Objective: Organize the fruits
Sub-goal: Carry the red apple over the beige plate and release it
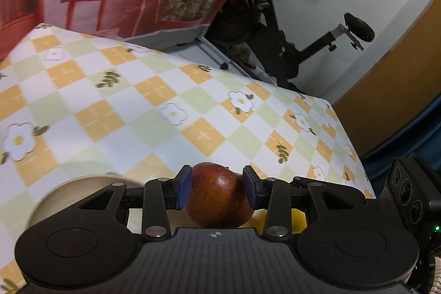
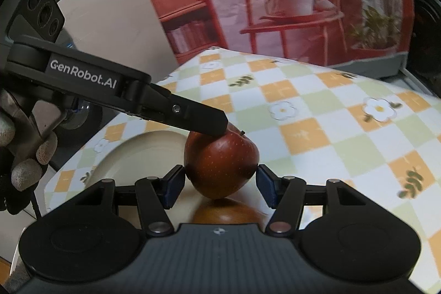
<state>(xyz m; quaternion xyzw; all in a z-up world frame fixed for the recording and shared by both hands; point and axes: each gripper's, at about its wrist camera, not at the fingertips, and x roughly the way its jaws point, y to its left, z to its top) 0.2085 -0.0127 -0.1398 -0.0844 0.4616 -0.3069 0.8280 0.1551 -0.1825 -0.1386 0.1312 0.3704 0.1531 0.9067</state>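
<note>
Dim, warm indoor light. Small glare spot on the apple (image 1: 220, 193). Motion blur across the worktop (image 1: 143, 106) pattern and backdrop. Strong fisheye bending and dark corners at the edges.
</note>
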